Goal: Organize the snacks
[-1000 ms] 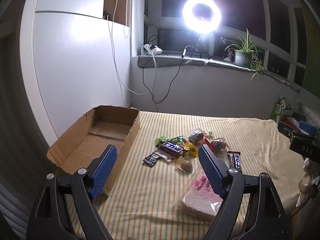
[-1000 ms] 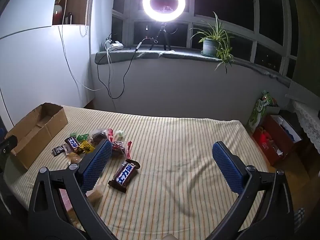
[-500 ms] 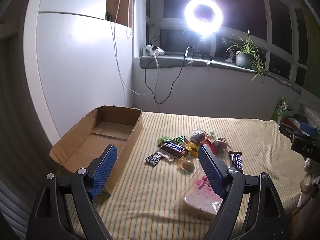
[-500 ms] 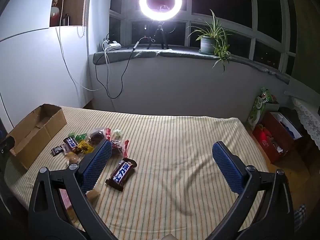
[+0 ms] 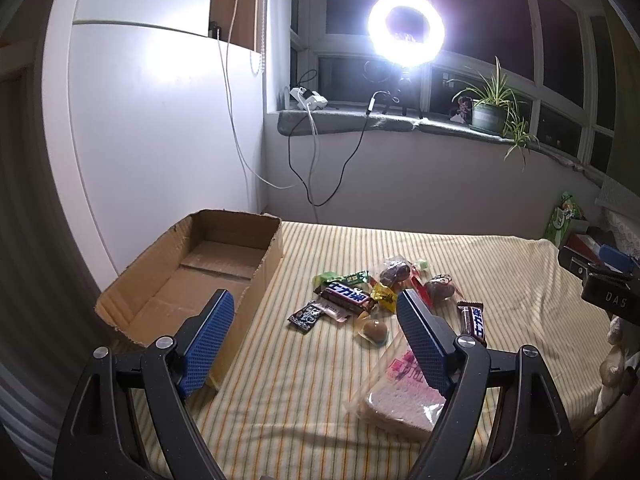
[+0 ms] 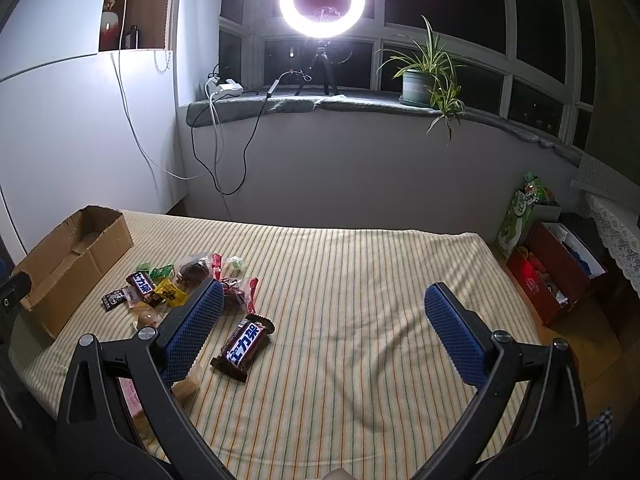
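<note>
An open, empty cardboard box (image 5: pixel 192 280) lies at the left of a striped bed cover; it also shows in the right wrist view (image 6: pixel 76 256). A pile of small snacks (image 5: pixel 360 292) lies beside it, with a chocolate bar (image 5: pixel 347 295), a second bar (image 5: pixel 475 322), a round pastry (image 5: pixel 374 330) and bagged bread (image 5: pixel 400 396). In the right wrist view the pile (image 6: pixel 176 284) and a chocolate bar (image 6: pixel 245 346) lie to the left. My left gripper (image 5: pixel 312 340) is open and empty above the bed near the box. My right gripper (image 6: pixel 320 328) is open and empty.
A bright ring light (image 6: pixel 322 0), cables and a potted plant (image 6: pixel 424 76) stand on the windowsill. A red box (image 6: pixel 556 268) and a green carton (image 6: pixel 520 216) sit on the floor to the right of the bed. A white cabinet (image 5: pixel 160 120) stands left.
Both grippers have risen and tilted slightly, so the snacks and box sit a little lower and farther in view. Both stay open and empty.
</note>
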`<state>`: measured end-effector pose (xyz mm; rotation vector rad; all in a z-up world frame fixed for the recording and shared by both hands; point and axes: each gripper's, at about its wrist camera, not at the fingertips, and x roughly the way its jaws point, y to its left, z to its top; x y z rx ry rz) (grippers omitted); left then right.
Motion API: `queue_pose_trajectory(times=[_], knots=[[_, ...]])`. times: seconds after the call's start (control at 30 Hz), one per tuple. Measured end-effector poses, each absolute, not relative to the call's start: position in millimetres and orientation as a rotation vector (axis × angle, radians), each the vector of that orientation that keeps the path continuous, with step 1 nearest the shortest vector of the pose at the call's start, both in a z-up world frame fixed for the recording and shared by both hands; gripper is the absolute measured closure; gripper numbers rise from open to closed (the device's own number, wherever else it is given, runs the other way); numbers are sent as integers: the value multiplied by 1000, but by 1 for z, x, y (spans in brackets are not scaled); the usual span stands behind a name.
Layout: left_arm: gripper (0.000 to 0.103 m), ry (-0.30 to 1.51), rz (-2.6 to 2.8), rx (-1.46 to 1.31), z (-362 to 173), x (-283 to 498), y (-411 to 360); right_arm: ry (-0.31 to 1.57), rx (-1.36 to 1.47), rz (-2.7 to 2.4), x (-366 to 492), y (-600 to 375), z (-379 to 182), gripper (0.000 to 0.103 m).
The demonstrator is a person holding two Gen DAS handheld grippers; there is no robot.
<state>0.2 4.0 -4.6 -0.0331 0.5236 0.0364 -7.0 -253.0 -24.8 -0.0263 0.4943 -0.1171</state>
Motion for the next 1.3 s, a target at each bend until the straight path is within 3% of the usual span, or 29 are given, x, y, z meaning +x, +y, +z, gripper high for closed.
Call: queue_pose_trajectory(times=[1.3], knots=[[19,534,31,-36,-9,1,-2,524,-32,-85,-2,-247,-34,0]])
